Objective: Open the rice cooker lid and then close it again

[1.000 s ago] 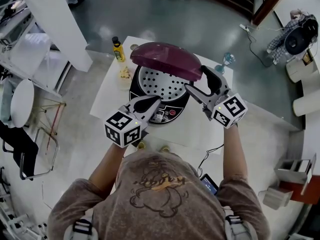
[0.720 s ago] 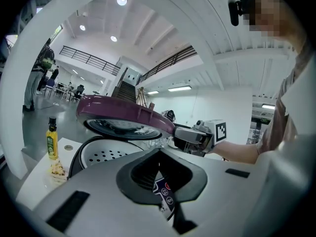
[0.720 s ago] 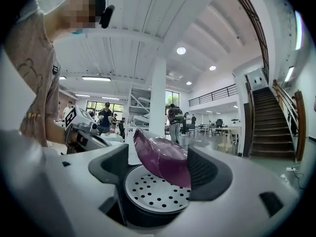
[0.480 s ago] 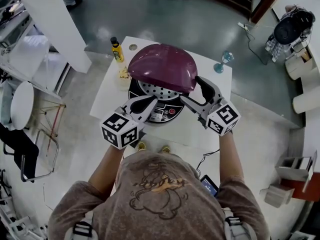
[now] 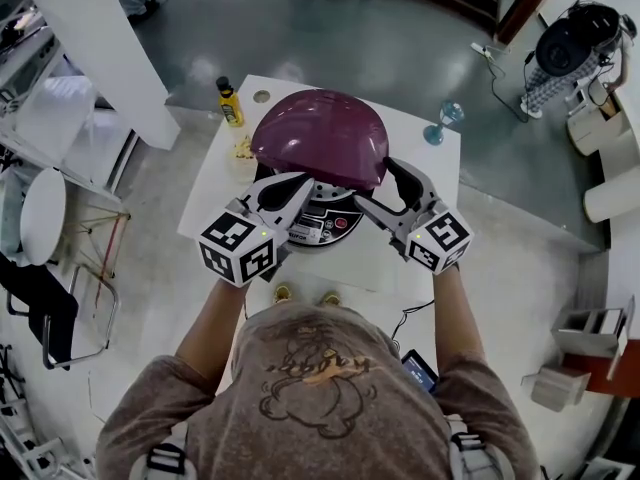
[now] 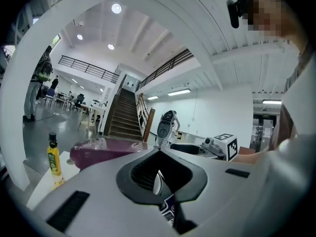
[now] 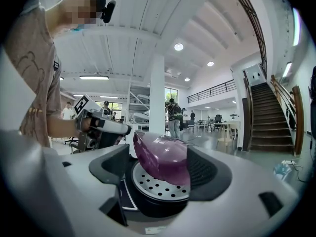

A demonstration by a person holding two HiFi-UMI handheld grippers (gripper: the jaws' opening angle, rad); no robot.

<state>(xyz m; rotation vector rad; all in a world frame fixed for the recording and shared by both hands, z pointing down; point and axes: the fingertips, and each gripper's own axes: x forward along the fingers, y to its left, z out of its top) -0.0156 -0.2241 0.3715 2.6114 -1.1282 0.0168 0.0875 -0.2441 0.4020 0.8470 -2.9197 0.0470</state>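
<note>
The left gripper point(image 5: 290, 190), jaws together and empty, sits at the rice cooker's point(image 5: 325, 230) 7 o'clock. The right gripper point(image 5: 378, 186) is at 4 o'clock, jaws spread either side of the lid point(image 5: 320, 136) (not clamping it). The lid hangs half-lowered, so opening looks done; shutting it fully remains.

The lid point(image 5: 320, 136) has swung down nearly over the cooker point(image 5: 325, 226); my left gripper point(image 5: 292, 190) rose to its front edge.
</note>
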